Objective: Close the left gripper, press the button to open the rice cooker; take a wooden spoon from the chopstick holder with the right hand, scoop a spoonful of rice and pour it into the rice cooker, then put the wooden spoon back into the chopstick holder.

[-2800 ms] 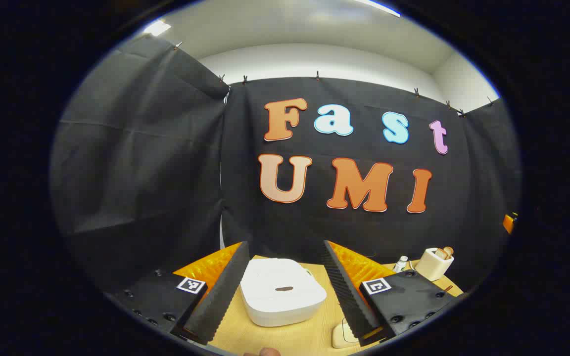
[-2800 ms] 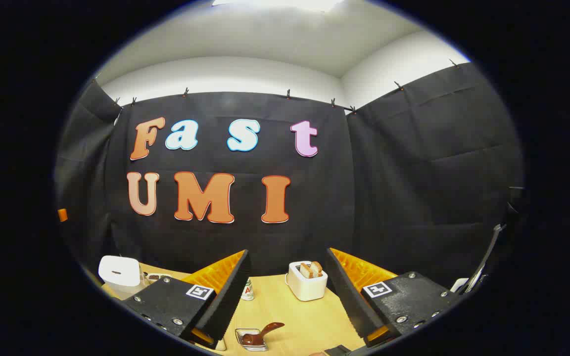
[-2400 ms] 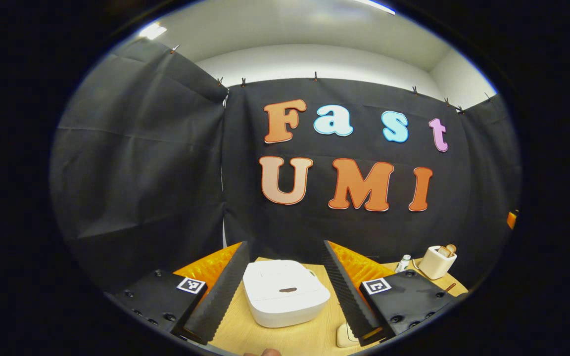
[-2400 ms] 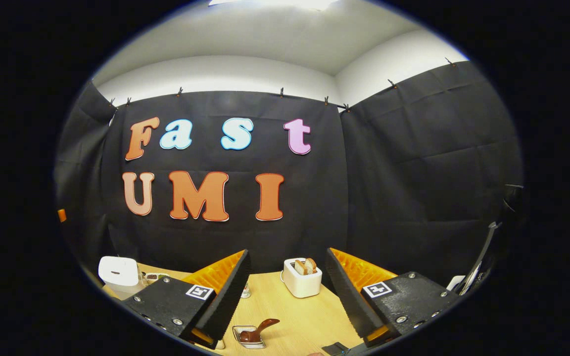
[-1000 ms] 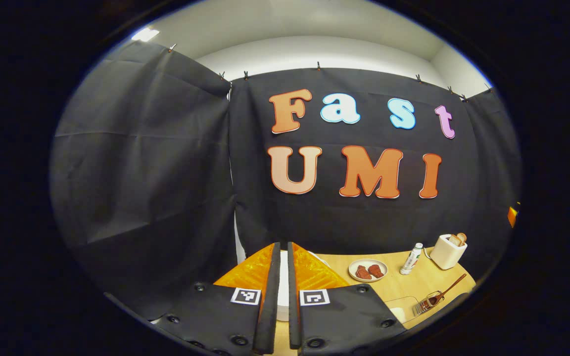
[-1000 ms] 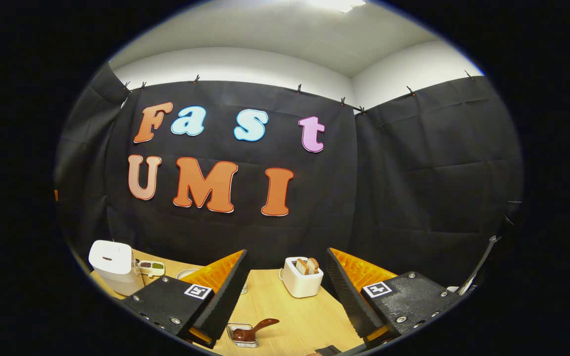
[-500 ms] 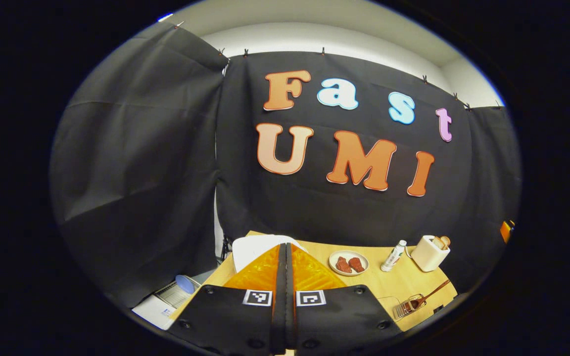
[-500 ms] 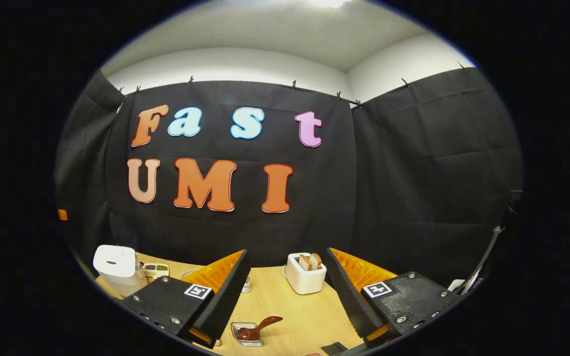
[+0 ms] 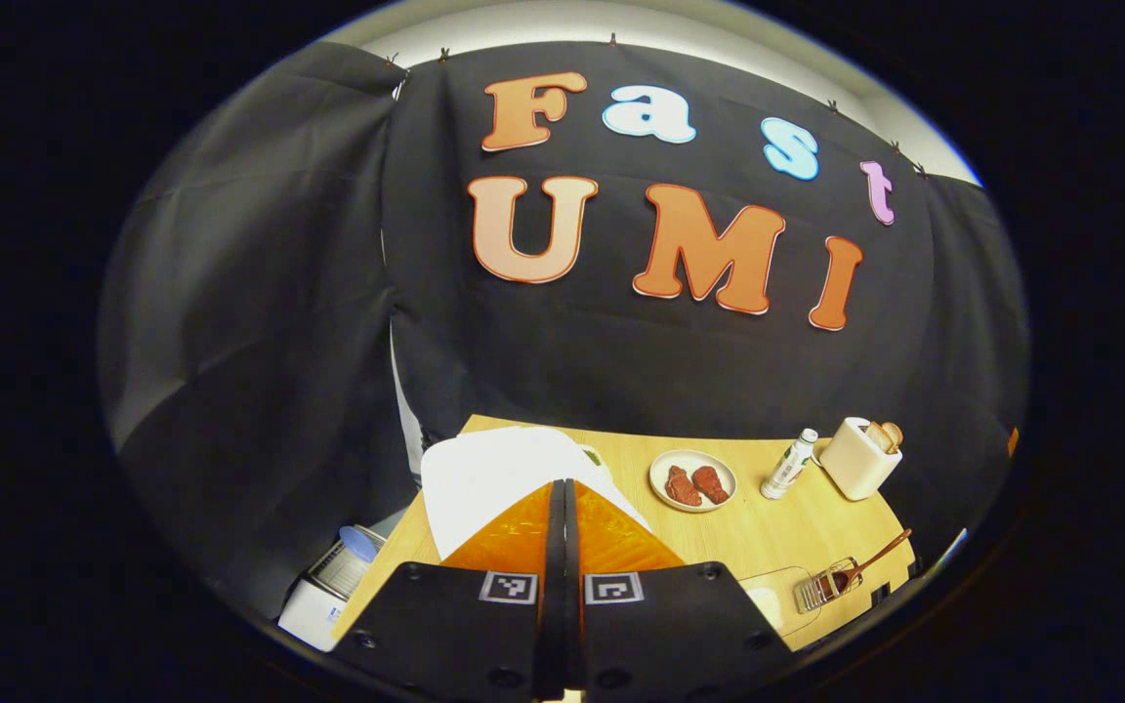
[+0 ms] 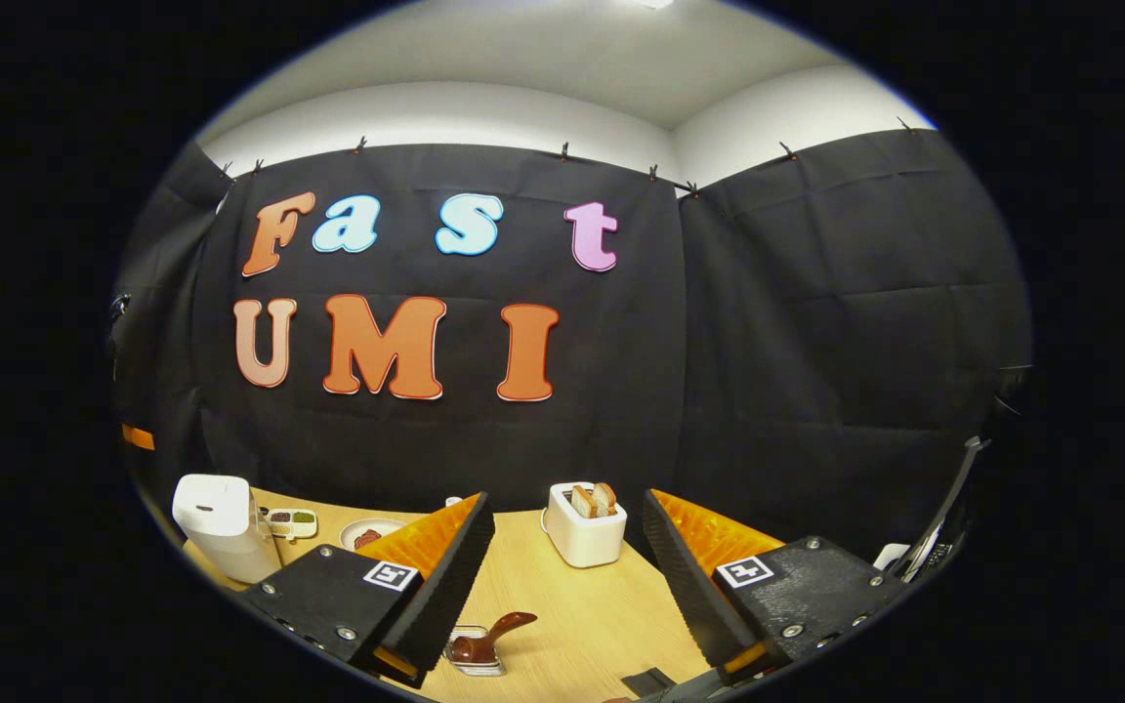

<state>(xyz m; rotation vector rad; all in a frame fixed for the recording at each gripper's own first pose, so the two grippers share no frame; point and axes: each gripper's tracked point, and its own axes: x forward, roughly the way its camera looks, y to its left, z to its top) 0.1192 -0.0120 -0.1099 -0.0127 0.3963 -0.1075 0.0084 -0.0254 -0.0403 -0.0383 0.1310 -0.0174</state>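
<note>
The left hand-held gripper (image 9: 562, 488) is clenched on nothing, fingers pressed together, tips over the white square rice cooker (image 9: 494, 478) on the pale wooden worktop (image 9: 768, 527). The right hand-held gripper (image 10: 567, 532) gapes wide, empty, above the worktop.

I can read no text from here; the small white bottle (image 9: 788, 465) beside the white toaster (image 9: 856, 459) carries a label too small to make out.

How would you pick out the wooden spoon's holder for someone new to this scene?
Start at the wooden table and go to its front right corner, nearer than the white toaster. The small clear chopstick holder stands there, the one container with a wooden spoon handle slanting out.
</note>
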